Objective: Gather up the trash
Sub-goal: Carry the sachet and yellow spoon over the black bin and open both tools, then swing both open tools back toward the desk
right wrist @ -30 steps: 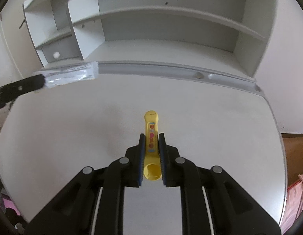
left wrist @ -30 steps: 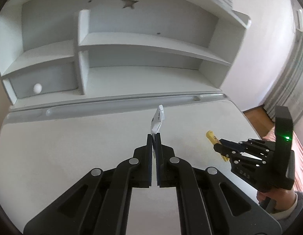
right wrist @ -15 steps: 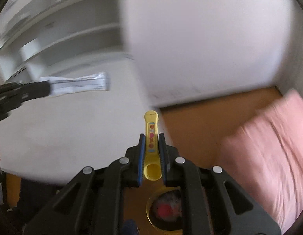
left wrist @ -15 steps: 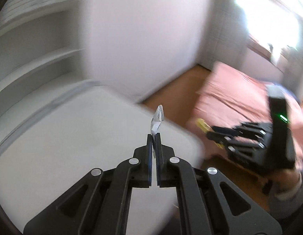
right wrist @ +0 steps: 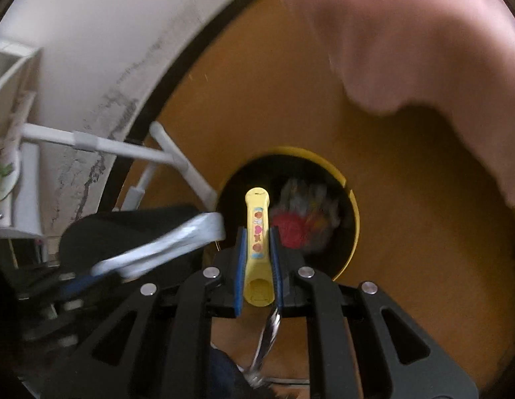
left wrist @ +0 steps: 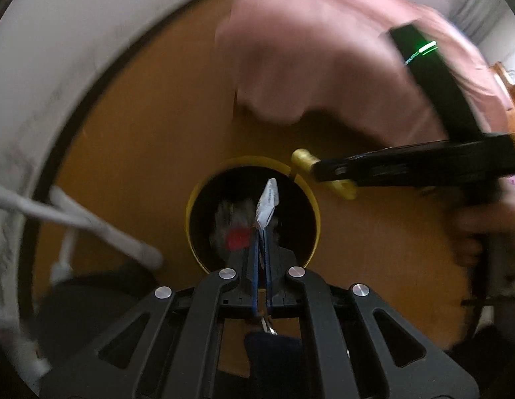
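The left gripper (left wrist: 262, 232) is clamped on a thin white wrapper (left wrist: 267, 204). The wrapper sticks up from the gripper tips and hangs right over the round yellow bin (left wrist: 315, 206) on the brown floor (left wrist: 141, 139). Inside the bin there is some trash (left wrist: 237, 229), with a red bit and some pale bits, but it is too blurry to tell what they are.

The right gripper (right wrist: 257, 229) is clamped on a yellow tube (right wrist: 256, 229) with little colored pictures on it. The tube points toward 12 o'clock and its tip is over the left part of the bin's dark opening. In the left wrist view, the right gripper (left wrist: 315, 169) comes in from 3 o'clock, and the yellow tube (left wrist: 302, 159) sits just past the bin's rim at about 1 o'clock.

A pink blanket (right wrist: 423, 33) fills the 1 o'clock corner. White chair legs (right wrist: 131, 151) stand at 9 o'clock, next to the white wall (right wrist: 107, 33).
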Tool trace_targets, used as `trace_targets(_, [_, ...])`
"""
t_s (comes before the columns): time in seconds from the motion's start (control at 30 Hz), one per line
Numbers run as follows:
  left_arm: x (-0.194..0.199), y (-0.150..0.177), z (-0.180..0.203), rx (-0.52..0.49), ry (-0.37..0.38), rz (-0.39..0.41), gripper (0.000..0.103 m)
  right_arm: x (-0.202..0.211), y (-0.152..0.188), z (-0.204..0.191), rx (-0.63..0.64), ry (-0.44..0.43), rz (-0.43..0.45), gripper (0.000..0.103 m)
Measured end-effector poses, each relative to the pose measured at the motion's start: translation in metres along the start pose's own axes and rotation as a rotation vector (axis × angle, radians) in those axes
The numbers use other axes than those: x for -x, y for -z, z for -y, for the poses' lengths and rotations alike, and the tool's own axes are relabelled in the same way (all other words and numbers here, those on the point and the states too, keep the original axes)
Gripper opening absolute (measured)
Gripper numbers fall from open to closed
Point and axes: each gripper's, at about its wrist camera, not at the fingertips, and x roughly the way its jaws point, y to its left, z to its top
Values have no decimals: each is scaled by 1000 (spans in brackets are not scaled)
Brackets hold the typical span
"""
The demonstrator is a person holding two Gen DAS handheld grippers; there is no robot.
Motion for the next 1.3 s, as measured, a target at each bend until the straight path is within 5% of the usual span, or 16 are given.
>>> trace_targets(0.13, [-43,0,-6,57,38,-95,2,-17,0,4,-24,-3,-41,14])
trace_targets(0.47, [-48,-5,-7,53,83,-105,2,-21,-3,13,-62,-25,-48,14])
trace_targets(0.53, [-48,-5,-9,51,99,-101,4,-26,-3,14,-77,-21,-69,23])
trace_targets(0.57, [-48,-4,-10,46,101,-97,10,-27,-4,16,-79,-9,-71,51])
trace_targets(0.6, [-46,-4,-8,42,98,-87,41,-26,-5,16,-82,10,-66,83])
trace_targets(0.63, [-41,-3,-7,37,78,-59,89,-24,-6,16,-83,31,-56,88])
trace_targets(0.73, [-17,-1,6,-16,35,58,96,-8,-12,16,-92,68,18,87])
trace_targets(0.83, [7,-3,23,-46,-13,115,96,24,-17,9,-83,248,151,87])
trace_targets(0.93, [52,-6,42,-92,-96,167,96,76,-23,-21,-30,520,337,91])
trace_targets(1.0, [94,-1,48,-100,-128,266,96,103,-19,-45,-14,613,462,94])
trace_targets(1.13, [204,20,40,-88,-177,564,96,156,7,-115,105,664,739,96])
trace_targets(1.3, [311,58,-17,64,-399,820,96,205,49,-222,276,494,952,96])
